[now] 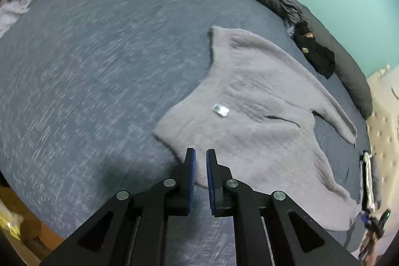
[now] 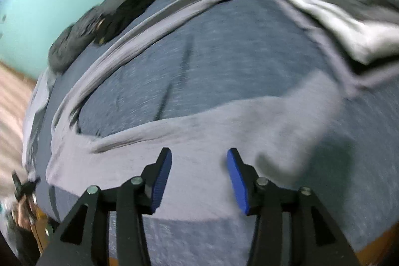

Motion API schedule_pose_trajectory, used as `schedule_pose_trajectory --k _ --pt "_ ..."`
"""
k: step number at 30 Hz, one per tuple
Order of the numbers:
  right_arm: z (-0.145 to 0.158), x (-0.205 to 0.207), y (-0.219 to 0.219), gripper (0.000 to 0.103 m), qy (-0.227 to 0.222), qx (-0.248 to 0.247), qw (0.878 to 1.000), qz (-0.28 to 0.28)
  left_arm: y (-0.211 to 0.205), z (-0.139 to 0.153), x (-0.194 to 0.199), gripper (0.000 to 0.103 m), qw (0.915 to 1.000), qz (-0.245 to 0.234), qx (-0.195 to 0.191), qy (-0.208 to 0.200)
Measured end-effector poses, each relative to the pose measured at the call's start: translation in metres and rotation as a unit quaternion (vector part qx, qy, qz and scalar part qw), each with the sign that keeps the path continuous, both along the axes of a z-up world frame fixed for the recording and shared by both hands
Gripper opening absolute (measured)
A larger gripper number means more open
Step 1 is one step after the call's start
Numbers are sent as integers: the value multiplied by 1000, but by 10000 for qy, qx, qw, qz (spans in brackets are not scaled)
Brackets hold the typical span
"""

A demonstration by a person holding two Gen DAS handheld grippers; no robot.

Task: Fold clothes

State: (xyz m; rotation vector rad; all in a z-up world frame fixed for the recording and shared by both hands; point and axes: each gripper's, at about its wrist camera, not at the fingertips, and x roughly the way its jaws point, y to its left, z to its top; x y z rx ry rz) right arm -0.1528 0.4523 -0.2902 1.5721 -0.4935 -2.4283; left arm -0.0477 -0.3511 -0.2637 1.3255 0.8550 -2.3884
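A wide bed (image 1: 99, 54) in a blue-grey cover carries everything. Your grey sweater (image 1: 261, 104) lies spread flat on its near right part, sleeves out, probably so it can be folded. A small tag (image 1: 220, 110) shows at mid-body. Your left hand-held gripper (image 1: 200, 156) hovers over the sweater's near edge, nearly closed, holding nothing. Your right hand-held gripper (image 2: 199, 157) is spread wide above the cloth, released.

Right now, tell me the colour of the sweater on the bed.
Light grey sweater, plain, with a fuzzy texture; clearest in the left wrist view.
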Motion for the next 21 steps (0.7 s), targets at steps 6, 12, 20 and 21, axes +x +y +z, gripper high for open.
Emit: schedule_pose_trajectory --k 6,12,20,21 --pt "-19 -43 -91 47 -71 250 9923 1211 47 3 -45 14 9989 -430 -87 134" --pt "-41 -72 -148 47 -52 530 9792 1958 96 -3 -85 15 9963 -782 -78 353" --pt "-65 -83 -189 47 -46 896 9534 2882 152 -31 -111 15 9929 -1060 83 527" --pt "-69 -82 -189 47 -76 923 9510 2951 156 -36 -112 15 9926 -1092 76 526"
